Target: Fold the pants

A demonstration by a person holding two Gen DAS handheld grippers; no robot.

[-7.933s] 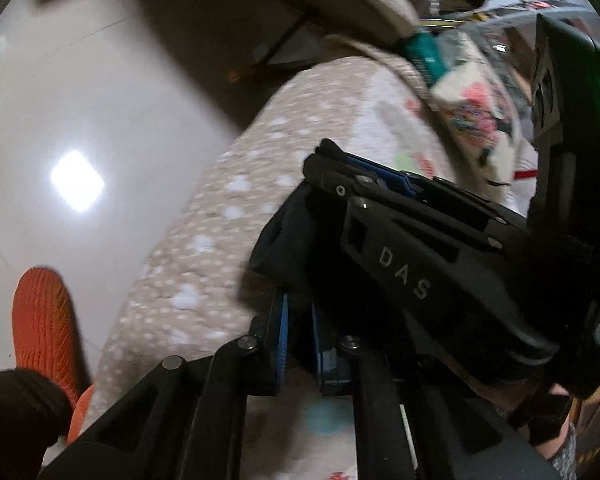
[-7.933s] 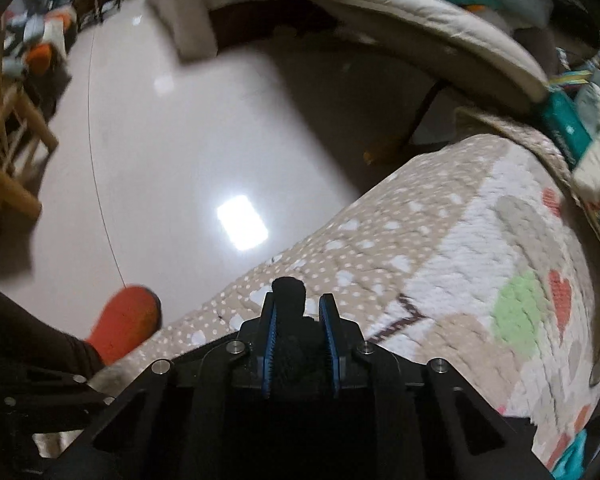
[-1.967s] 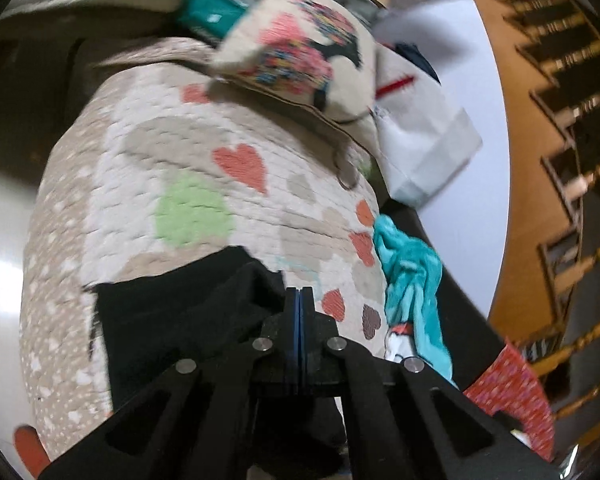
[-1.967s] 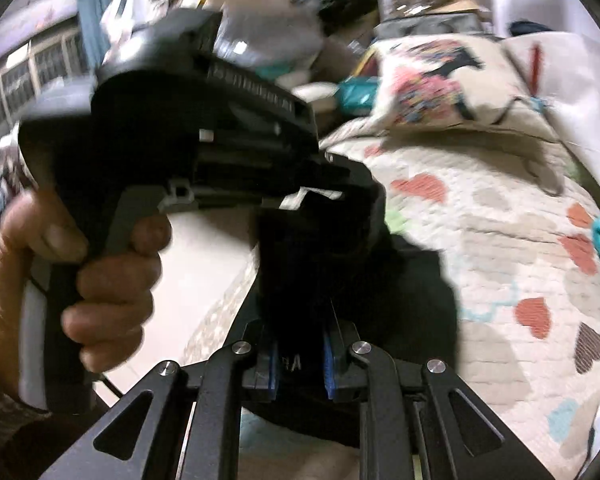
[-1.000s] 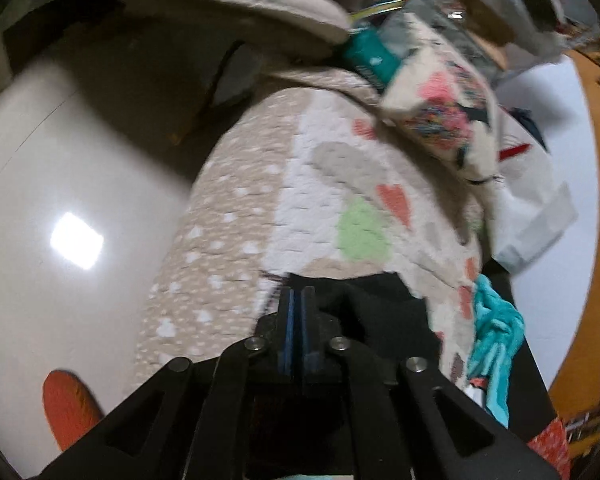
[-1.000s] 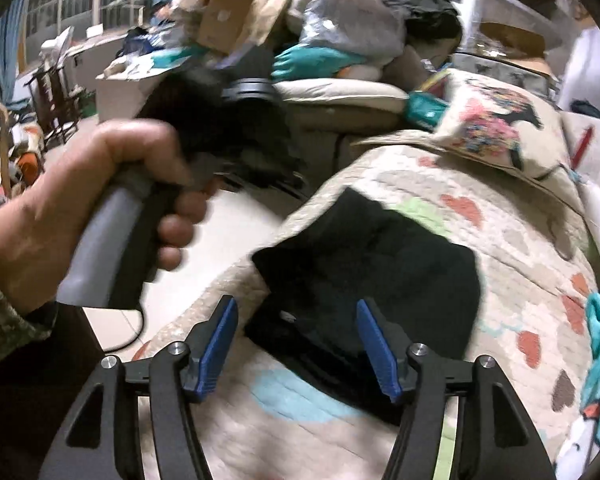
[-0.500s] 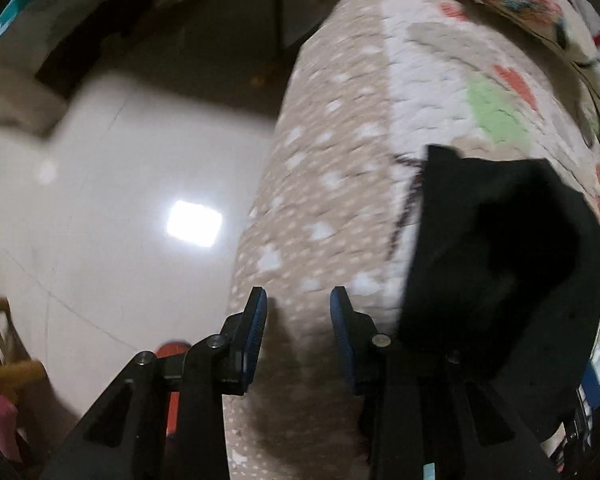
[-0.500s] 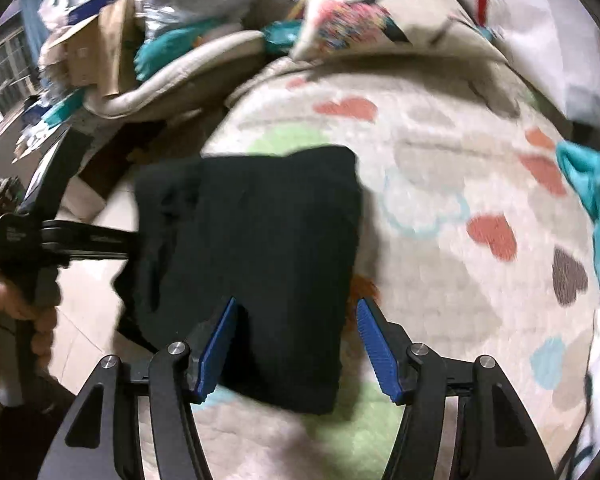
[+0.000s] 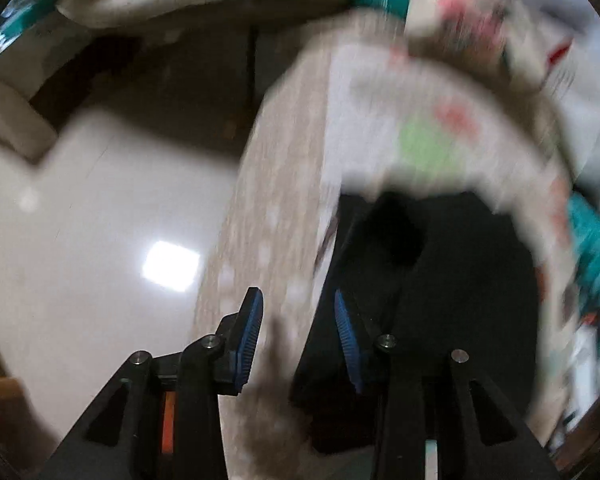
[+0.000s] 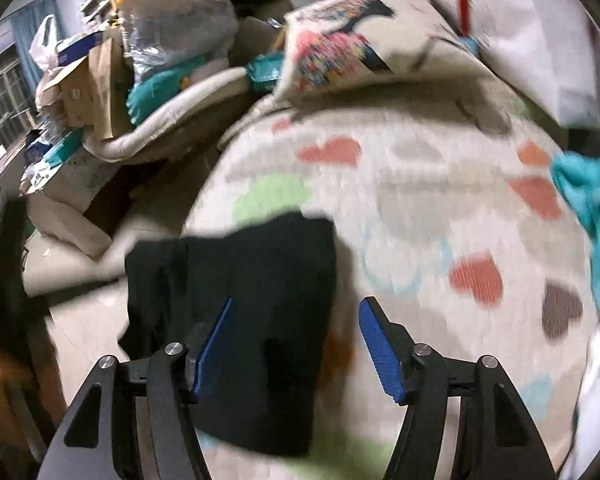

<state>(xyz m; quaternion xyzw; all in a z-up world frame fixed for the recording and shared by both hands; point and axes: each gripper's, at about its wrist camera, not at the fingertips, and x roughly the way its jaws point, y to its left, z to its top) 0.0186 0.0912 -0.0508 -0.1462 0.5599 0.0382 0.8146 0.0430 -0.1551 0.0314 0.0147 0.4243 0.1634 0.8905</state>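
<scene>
Glossy white floor (image 9: 80, 208) is seen left of a bed covered by a heart-patterned quilt (image 10: 440, 208). Black pants (image 10: 260, 280), folded into a compact block, are laid near the quilt's edge. Both the left gripper (image 9: 296, 320) and right gripper (image 10: 296, 332) are held with fingers spread, nothing gripped between them.

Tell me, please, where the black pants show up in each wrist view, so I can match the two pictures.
Left wrist view: the black pants fill the lower right, just right of the open left claw.
Right wrist view: the pants lie lower centre-left, partly between the open right claw fingers.
Shared landmark: the green heart patch on the quilt, just beyond the pants.
</scene>
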